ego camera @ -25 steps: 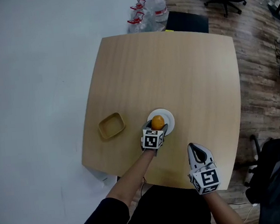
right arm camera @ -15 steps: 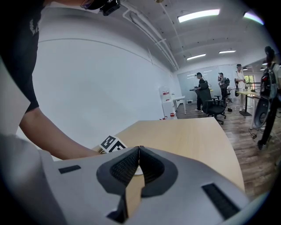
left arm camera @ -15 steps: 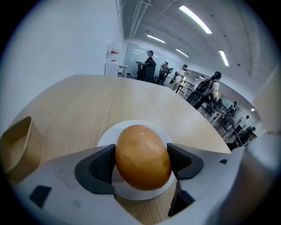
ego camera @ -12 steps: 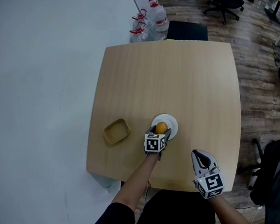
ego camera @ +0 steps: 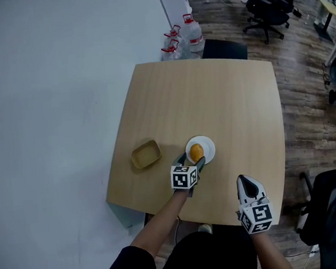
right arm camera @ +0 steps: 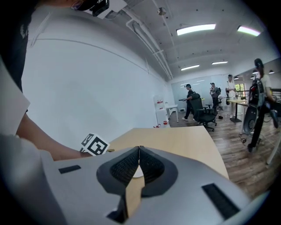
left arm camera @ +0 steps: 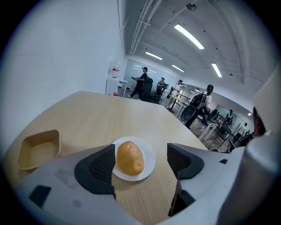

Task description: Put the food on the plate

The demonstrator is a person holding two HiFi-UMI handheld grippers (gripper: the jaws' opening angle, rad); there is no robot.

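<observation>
A yellow-brown potato (ego camera: 197,152) (left arm camera: 130,158) lies on a small white plate (ego camera: 207,147) (left arm camera: 149,153) near the front of the wooden table (ego camera: 224,102). My left gripper (ego camera: 191,161) (left arm camera: 142,161) is open just in front of the plate. Its jaws stand either side of the potato's near end, the left pad close beside it. My right gripper (ego camera: 244,183) (right arm camera: 139,163) is shut and holds nothing. It hovers at the table's front edge, right of the plate.
A shallow tan tray (ego camera: 145,154) (left arm camera: 38,149) sits left of the plate. Water bottles (ego camera: 182,32) and a black chair (ego camera: 225,49) stand beyond the far edge. An office chair (ego camera: 331,204) is on the floor at the right. People walk in the far office.
My left gripper has drawn back a little from the potato, which stays on the plate. The head view has shifted; my right gripper has barely moved.
</observation>
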